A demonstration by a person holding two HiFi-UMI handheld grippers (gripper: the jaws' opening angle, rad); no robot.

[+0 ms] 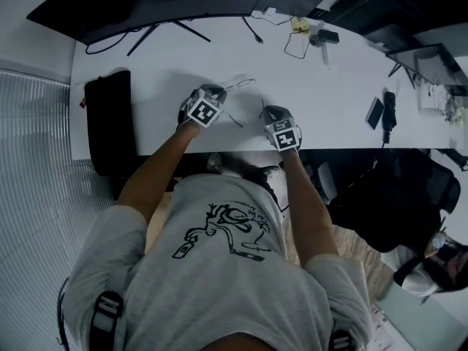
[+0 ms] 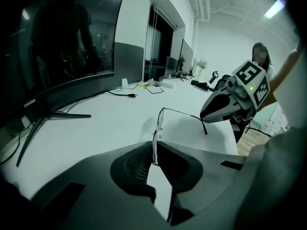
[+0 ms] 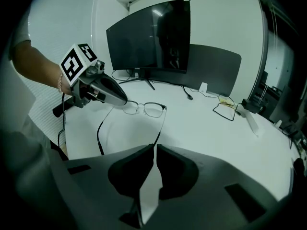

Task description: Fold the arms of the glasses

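Note:
Thin metal-framed glasses (image 1: 242, 85) lie open on the white desk (image 1: 333, 97), just beyond both grippers. My left gripper (image 1: 217, 93) holds the front of the frame: in the left gripper view a lens rim (image 2: 154, 145) stands edge-on between its closed pads, and one arm (image 2: 184, 114) runs off toward the right gripper (image 2: 224, 105). My right gripper (image 3: 155, 148) is shut on the tip of the other arm (image 3: 161, 125), which leads up to the lenses (image 3: 146, 109). The free arm (image 3: 100, 134) hangs down by the left gripper (image 3: 111, 96).
A curved dark monitor (image 1: 146, 2) stands at the desk's back. A black pad (image 1: 110, 119) lies at the left end, a cable loop (image 1: 296, 46) at the back and a phone (image 1: 374, 112) at the right. The desk's near edge runs just below the grippers.

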